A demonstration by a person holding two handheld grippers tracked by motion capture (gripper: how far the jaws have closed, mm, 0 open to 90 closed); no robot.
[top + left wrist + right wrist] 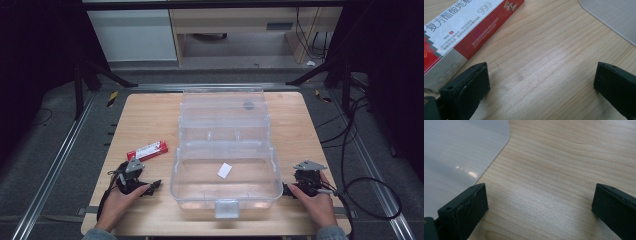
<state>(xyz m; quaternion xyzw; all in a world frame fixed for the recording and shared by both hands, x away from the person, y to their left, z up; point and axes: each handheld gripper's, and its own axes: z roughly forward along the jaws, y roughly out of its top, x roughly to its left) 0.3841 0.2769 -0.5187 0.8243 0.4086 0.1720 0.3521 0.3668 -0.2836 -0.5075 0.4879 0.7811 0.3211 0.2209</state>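
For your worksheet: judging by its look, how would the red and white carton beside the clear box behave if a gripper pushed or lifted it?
The red and white carton lies flat on the wooden table, so it would probably slide rather than roll or tip. It looks like thin printed card, likely light, and might dent under a hard squeeze. Its glossy faces could be slightly slippery.

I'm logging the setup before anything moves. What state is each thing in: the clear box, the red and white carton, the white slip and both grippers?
Clear box: lid open, tilted back.
Red and white carton: closed, flat on table, outside box.
White slip: flat on box floor.
Left gripper: open, empty.
Right gripper: open, empty.
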